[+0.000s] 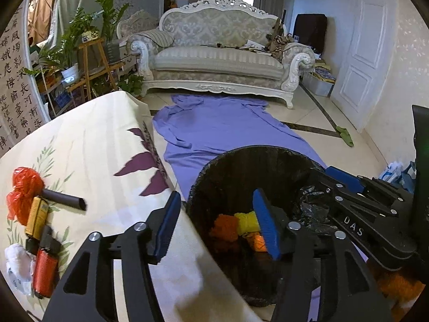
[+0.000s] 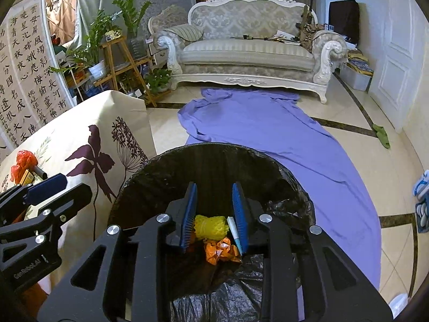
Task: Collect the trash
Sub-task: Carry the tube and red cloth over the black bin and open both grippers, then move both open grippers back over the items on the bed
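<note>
The bin (image 2: 214, 166), lined with a black bag (image 2: 222, 295), stands on the floor just beside the cloth-covered surface (image 1: 88, 145), partly on a purple sheet (image 2: 268, 123) spread over the tiles. Down inside it lie a yellow bundle (image 2: 210, 226), a crumpled orange wrapper (image 2: 221, 251) and an orange lump (image 1: 224, 226).

The right hand-held gripper (image 2: 214, 214) hangs over the mouth of the bin, pointing down into it, its blue pads a narrow way apart. A small white and teal tube (image 2: 233, 232) lies right against the inner face of one pad; whether it is pinched I cannot tell, as the other pad stands clear of it. The left hand-held gripper (image 1: 217, 222) is about half open and empty, one finger over the edge of the surface, the other over the bin.

More trash waits on the surface, well off to the left: a red plastic bag (image 1: 22, 190), a dark tube (image 1: 64, 198) poking out beside it, a yellow packet (image 1: 36, 216), a red can (image 1: 44, 276) and some crumpled white paper (image 1: 16, 265), all close together.

Beyond the sheet stands a pale carved sofa (image 1: 219, 61), with potted plants (image 1: 80, 35) on wooden stands at its left and a white door (image 1: 367, 53) at its right.
</note>
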Available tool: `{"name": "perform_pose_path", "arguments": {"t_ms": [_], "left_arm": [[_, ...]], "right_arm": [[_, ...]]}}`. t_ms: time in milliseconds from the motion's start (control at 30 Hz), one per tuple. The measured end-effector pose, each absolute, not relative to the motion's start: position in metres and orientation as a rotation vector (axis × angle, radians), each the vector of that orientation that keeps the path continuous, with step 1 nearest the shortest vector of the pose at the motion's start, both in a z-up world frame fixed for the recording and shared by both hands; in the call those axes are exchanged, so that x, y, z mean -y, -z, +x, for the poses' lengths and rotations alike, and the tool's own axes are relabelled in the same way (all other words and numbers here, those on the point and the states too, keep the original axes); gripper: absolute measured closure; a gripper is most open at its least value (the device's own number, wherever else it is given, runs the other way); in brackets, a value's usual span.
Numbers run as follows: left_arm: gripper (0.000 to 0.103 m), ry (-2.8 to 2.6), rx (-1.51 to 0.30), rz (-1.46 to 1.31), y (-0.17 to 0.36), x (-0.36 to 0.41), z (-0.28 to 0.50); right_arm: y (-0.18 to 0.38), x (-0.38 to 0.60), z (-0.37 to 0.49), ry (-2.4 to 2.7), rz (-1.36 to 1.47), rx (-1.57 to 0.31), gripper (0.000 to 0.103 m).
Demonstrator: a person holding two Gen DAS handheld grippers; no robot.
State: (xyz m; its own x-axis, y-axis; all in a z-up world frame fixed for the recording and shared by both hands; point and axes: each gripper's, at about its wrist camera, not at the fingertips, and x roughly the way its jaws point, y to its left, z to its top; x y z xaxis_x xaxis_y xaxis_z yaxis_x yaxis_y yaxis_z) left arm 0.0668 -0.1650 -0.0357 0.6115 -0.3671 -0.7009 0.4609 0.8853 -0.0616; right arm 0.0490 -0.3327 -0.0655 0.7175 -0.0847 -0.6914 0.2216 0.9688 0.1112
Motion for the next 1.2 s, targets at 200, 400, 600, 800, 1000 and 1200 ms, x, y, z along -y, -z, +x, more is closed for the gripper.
{"name": "perform_pose_path", "arguments": {"t_ms": [200,400,600,800,1000,1200], "left_arm": [[0.045,0.443,-0.766,0.106,0.026,0.14,0.059],[0.045,0.385,-0.756,0.081,0.018,0.108,0.051],[0.045,0.296,-0.748,0.046,0.011,0.062,0.043],[0.043,0.184,-0.749,0.002,0.012,0.014,0.041],[0.042,0.104,-0.766,-0.033,0.019,-0.023,0.046],[0.042,0.068,-0.783,-0.063,0.025,-0.048,0.051]], "right_arm": [[0.057,0.317,0.041,0.145,0.196,-0.737,0.063],[0.047,0.286,0.038,0.088,0.176,-0.727,0.062],[0.041,0.247,0.038,0.014,0.142,-0.73,0.061],[0.035,0.209,0.041,-0.054,0.105,-0.733,0.061],[0.035,0.175,0.046,-0.111,0.065,-0.745,0.061],[0.036,0.157,0.05,-0.14,0.043,-0.757,0.061]]}}
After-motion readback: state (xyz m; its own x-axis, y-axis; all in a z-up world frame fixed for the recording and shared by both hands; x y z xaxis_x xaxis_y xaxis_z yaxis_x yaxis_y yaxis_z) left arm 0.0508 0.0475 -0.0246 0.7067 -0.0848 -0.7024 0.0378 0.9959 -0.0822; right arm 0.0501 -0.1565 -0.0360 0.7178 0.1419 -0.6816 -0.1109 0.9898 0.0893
